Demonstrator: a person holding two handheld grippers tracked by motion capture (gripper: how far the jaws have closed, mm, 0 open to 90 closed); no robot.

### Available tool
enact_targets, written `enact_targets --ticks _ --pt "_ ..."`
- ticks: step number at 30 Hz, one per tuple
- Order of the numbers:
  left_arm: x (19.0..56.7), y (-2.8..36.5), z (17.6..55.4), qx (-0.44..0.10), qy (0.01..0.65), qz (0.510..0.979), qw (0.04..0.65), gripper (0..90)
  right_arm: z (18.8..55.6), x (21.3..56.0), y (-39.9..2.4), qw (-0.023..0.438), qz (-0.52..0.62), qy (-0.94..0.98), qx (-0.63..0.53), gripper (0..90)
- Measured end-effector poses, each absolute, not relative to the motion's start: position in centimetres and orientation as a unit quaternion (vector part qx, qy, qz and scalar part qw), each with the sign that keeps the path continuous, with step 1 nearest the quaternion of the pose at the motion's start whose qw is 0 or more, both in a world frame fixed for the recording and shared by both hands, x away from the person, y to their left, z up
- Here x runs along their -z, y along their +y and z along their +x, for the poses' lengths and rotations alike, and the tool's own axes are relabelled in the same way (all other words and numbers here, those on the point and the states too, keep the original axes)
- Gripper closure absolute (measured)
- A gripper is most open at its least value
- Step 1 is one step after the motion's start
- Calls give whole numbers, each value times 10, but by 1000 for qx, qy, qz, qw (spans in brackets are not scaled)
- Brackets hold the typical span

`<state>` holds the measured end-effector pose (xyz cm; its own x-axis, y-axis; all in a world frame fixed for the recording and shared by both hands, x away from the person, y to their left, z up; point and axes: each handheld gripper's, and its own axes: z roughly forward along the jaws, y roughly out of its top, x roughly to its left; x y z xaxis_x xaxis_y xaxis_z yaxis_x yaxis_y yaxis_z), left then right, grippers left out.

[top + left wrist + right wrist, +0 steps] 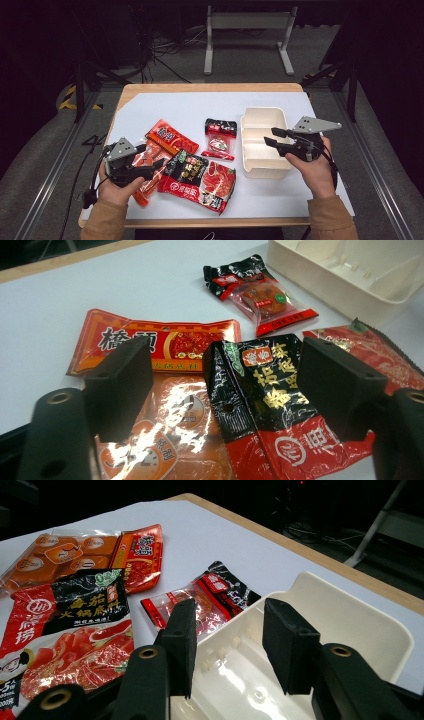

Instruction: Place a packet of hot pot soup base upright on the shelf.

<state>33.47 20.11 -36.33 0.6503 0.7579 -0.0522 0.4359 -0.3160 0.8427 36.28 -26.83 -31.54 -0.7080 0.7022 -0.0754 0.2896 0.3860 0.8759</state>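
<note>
I am holding the left gripper (150, 161) low over the sauce packets, and its jaws are standing spread with nothing pinched. In the left gripper view, the black-and-red packet (272, 405) is lying between the two jaws and slightly ahead of them, its upper edge buckled up off the table. The orange packet (160, 390) is sitting under and beyond the jaw on the left of that view, partly tucked beneath the black-and-red one. Farther out past the jaw tips, the small black-and-red sachet (260, 292) is resting flat on the white table cover (125, 285), well apart from both jaws.

I am keeping the right gripper (276, 137) over the cream tray (260, 167), jaws parted and gripping nothing. In the right gripper view, the tray's near wall (225, 630) is passing across between the jaws, and its glossy floor is lying below them. The small sachet (210, 597) is lying just outside that wall, beyond the jaw on the left of that view.
</note>
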Motion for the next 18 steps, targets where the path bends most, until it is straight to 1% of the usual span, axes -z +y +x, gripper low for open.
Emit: enact_targets --ticks 1,3,4,9,14,16,18 --pt "362 200 333 -187 374 794 441 217 363 315 -268 224 309 802 -460 562" --pt "360 199 328 -195 368 799 434 184 362 314 -268 226 308 800 -462 547" --pt "360 199 328 -195 368 799 434 181 362 314 -268 226 308 800 -462 547" --pt "359 195 325 -167 359 811 431 162 363 315 -268 220 309 801 -463 523" --pt "358 185 323 -164 341 826 417 134 362 315 -269 208 311 799 -471 517" --pt "357 180 321 -156 335 828 422 139 362 315 -270 200 310 797 -478 515" --pt "357 177 321 -130 328 830 432 190 362 314 -270 197 309 795 -483 511"
